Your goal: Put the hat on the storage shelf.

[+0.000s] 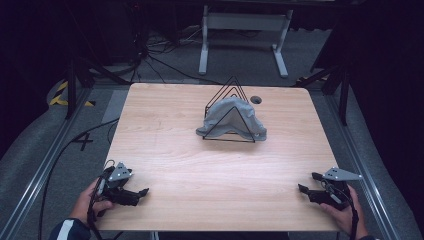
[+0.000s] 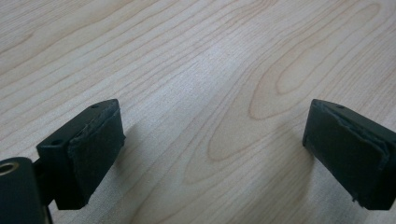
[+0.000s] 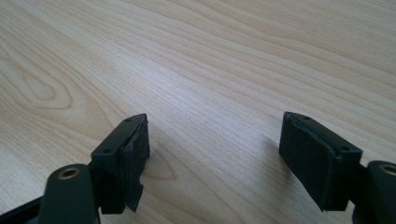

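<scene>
High view looks forward and down from above the near edge, taking in the whole table (image 1: 175, 165) from some way off. Left gripper view and right gripper view sit low, close over the tabletop, each aimed along its own jaws. All three share the wood surface.

Grey cloth (image 1: 235, 117) hides wire rack's (image 1: 231, 87) lower bars.

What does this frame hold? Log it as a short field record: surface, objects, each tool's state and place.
surface: wooden table
objects: grey cloth draped over a black wire rack, far centre of the table
left tool: open, nothing between the jaws, near left corner
right tool: open, nothing between the jaws, near right corner
contact: both tools apart from cloth and rack
</scene>
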{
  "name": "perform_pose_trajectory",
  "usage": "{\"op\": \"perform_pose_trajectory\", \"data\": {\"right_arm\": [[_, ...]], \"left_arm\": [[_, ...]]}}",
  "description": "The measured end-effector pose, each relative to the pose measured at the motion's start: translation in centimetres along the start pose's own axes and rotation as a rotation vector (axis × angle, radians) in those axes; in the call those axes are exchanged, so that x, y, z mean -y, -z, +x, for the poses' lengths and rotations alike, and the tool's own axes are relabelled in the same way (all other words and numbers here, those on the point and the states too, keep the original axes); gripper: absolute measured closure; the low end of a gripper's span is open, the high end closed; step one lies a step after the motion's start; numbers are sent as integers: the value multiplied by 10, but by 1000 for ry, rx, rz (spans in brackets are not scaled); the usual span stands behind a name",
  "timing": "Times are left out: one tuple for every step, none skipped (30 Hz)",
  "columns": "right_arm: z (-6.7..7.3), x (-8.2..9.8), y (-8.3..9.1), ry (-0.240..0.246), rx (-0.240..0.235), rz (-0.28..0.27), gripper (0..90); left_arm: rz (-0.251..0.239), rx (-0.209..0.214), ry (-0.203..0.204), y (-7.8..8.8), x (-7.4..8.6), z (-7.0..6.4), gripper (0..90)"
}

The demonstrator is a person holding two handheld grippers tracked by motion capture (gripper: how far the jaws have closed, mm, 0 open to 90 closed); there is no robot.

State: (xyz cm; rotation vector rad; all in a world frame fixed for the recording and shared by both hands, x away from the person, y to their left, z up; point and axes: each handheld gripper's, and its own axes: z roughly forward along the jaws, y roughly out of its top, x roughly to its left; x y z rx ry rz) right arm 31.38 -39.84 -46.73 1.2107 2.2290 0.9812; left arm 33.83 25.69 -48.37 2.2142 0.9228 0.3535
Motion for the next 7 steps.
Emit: {"op": "perform_pose_trajectory", "data": {"right_arm": [[0,0,0,0,0,0,248],[0,0,0,0,0,0,248],[0,0,0,0,0,0,248],[0,0,0,0,0,0,247],[0,0,0,-1,3,0,246],[0,0,0,-7,3,-1,246],[0,0,0,-10,5,0,246]], "left_arm": [[0,-1,-1,0,0,0,47],[0,-1,0,0,0,0,46],[-1,-4,4,0,0,0,42],[-4,-6,0,-1,0,0,41],[-3,-7,1,-1,0,0,39],[3,-5,-5,0,-1,1,37],[13,-2,-8,0,-1,1,31]]}}
